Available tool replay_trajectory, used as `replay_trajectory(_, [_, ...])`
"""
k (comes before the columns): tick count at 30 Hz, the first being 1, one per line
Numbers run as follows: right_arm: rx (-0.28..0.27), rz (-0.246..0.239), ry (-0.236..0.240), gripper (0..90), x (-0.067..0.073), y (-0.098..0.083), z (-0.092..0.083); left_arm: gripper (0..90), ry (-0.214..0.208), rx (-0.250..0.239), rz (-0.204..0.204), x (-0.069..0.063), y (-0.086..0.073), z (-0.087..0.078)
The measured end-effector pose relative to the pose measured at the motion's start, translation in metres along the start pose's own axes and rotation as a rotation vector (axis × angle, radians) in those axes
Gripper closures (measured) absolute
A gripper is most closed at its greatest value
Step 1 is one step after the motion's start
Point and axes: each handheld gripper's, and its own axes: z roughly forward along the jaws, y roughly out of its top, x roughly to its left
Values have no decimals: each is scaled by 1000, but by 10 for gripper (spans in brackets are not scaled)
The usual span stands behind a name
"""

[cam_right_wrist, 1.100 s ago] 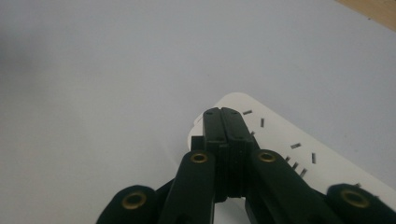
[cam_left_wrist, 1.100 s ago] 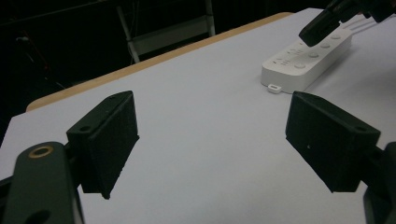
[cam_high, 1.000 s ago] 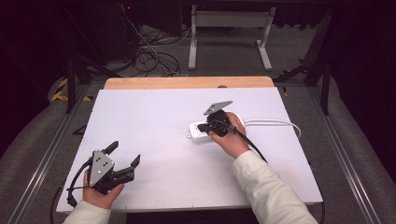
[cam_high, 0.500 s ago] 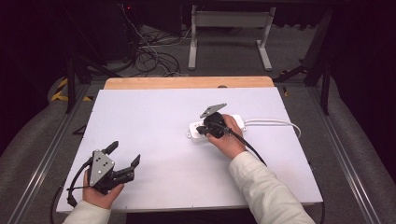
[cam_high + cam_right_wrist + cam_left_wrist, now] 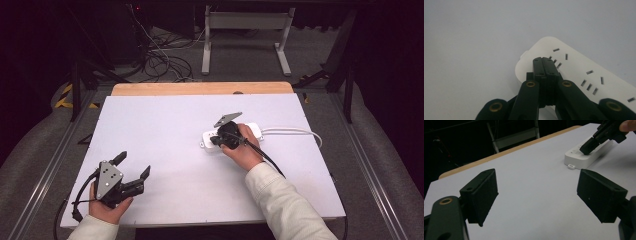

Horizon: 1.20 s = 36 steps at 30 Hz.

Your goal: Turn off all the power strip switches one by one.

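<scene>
room: dark, cables on floor at 12 o'clock, metal frame legs behind; white table (image 5: 165, 125) with wooden far edge.
left claw (image 5: 134, 174): at 7 o'clock of table, resting in the person's left hand (image 5: 107, 207), jaws spread wide, nothing between them; same spot as a second ago.
power strip (image 5: 252, 131): white, lying flat just right of table centre, around 2 o'clock from middle; white cord (image 5: 295, 131) runs off toward 3 o'clock.
right claw (image 5: 214, 141): jaws pressed tight together, holding nothing, tip pressed down on the strip's left end near the sockets (image 5: 556, 63).
risk: closed tip may slip off the smooth top or shove the strip sideways, since nothing braces it; a jaw could also snag in a socket slot.
change: right claw has crept slightly toward 9 o'clock along the strip; strip itself unmoved.
</scene>
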Motion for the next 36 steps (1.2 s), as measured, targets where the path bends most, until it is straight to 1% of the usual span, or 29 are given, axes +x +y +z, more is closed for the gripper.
replay_trajectory(4, [0,-10,-14,900,2,0,0,173,-1,1,0,0,0,0])
replay_trajectory(6, [-1,-5,-15,900,2,0,0,173,0,1,-1,0,0,0])
replay_trajectory(7, [-2,5,-13,900,2,-1,0,173,-1,1,-1,0,0,0])
replay_trajectory(14, [4,12,-13,900,2,-1,0,173,-2,1,-4,0,0,0])
replay_trajectory(18, [8,31,-18,900,2,0,1,173,0,1,-2,0,0,0])
replay_trajectory(20, [12,30,-23,900,3,1,1,173,0,1,-4,0,0,0])
replay_trajectory(21, [-9,25,-9,900,3,3,-1,173,-2,1,-6,0,0,1])
replay_trajectory(22, [8,46,8,900,2,7,-6,173,-2,4,-3,0,0,1])
replay_trajectory(23, [-41,49,9,900,3,11,-12,173,-3,5,-4,0,0,1])
replay_trajectory(24, [-90,40,-4,900,4,19,-21,173,1,5,-2,0,0,2])
replay_trajectory(28, [-96,35,-2,900,5,21,-25,173,0,2,-9,1,0,1])
replay_trajectory(30, [-100,42,1,900,4,21,-27,173,0,0,-11,2,0,1])
replay_trajectory(34, [-114,39,-11,900,3,21,-31,173,1,-4,-4,0,0,0])
replay_trajectory(36, [-113,34,-12,900,3,21,-32,173,2,-5,-3,0,0,0])
